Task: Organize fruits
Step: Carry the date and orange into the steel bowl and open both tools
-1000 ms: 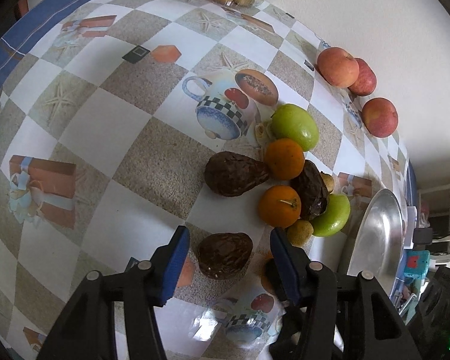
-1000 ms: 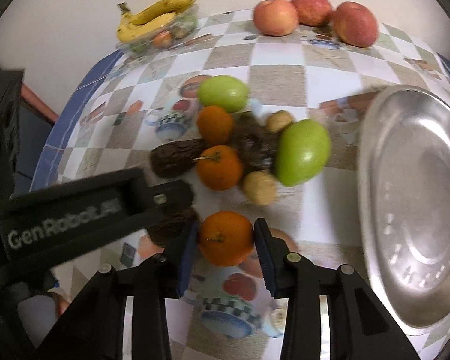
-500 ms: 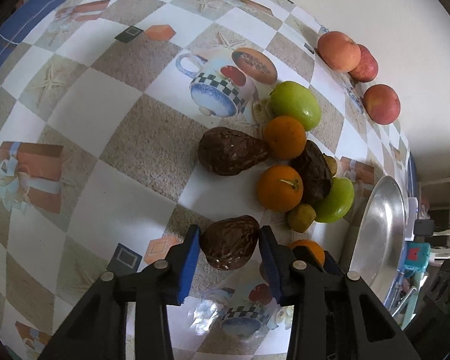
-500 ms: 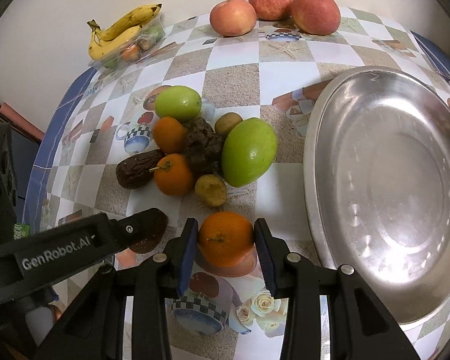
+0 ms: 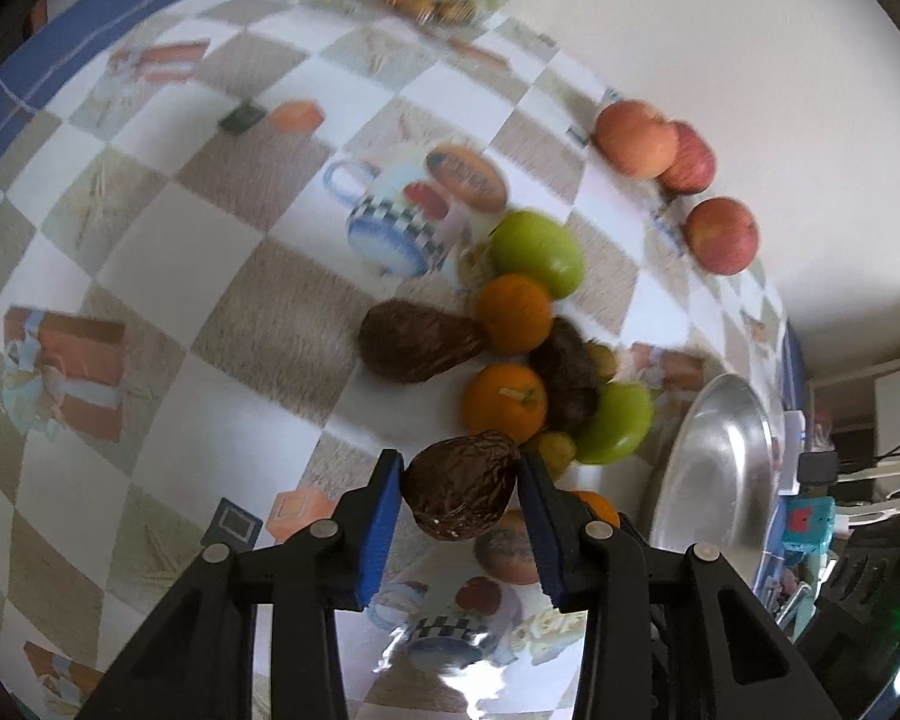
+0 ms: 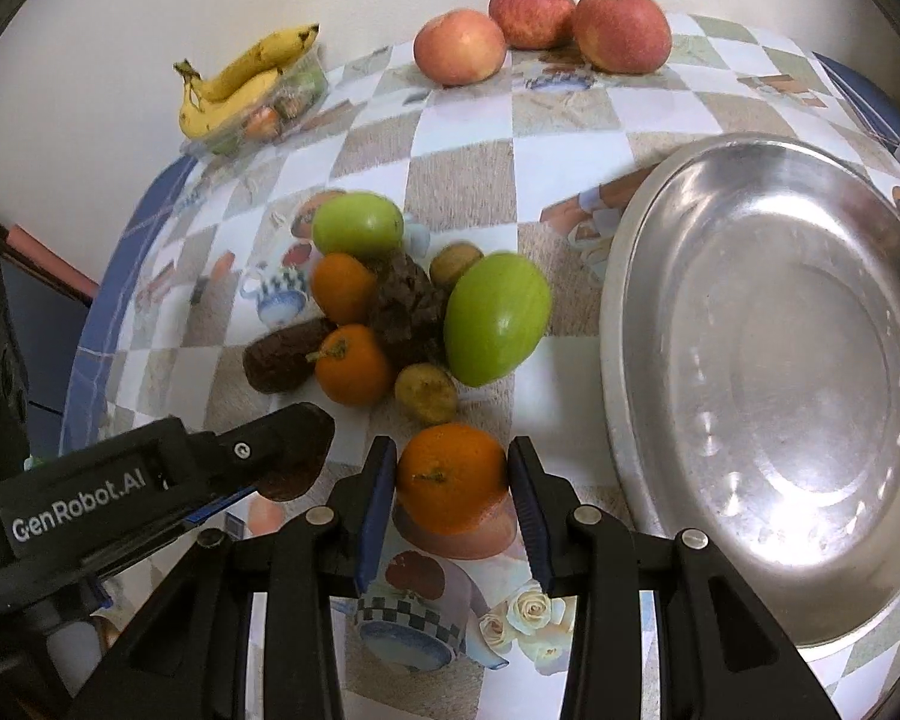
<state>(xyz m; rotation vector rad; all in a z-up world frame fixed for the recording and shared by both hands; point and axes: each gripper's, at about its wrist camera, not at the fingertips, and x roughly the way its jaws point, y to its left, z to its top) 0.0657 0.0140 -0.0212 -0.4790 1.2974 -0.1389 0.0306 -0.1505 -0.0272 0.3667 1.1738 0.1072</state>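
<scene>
My left gripper [image 5: 459,486] is shut on a dark brown wrinkled fruit [image 5: 459,495], its blue pads pressing both sides. My right gripper [image 6: 450,480] is shut on an orange [image 6: 450,474], just above the patterned tablecloth. In the right wrist view the left gripper's black body [image 6: 150,492] reaches in from the left, with the brown fruit [image 6: 291,477] partly hidden behind it. A pile of fruit lies ahead: two green fruits [image 6: 495,318], two oranges [image 6: 351,363], more dark brown fruits [image 6: 402,312] and small yellowish ones [image 6: 426,393]. A large steel tray [image 6: 660,324] sits to the right.
Three red apples [image 6: 621,30] line the table's far edge by the wall. Bananas [image 6: 240,81] lie over a clear plastic box of small fruit at the far left corner. The blue-bordered table edge [image 6: 102,300] drops off on the left. Cluttered shelves [image 5: 840,480] stand beyond the tray.
The left gripper's jaws closed on the brown fruit and the fruit has come up off the cloth. The right gripper, still holding its orange, shifted toward the steel tray.
</scene>
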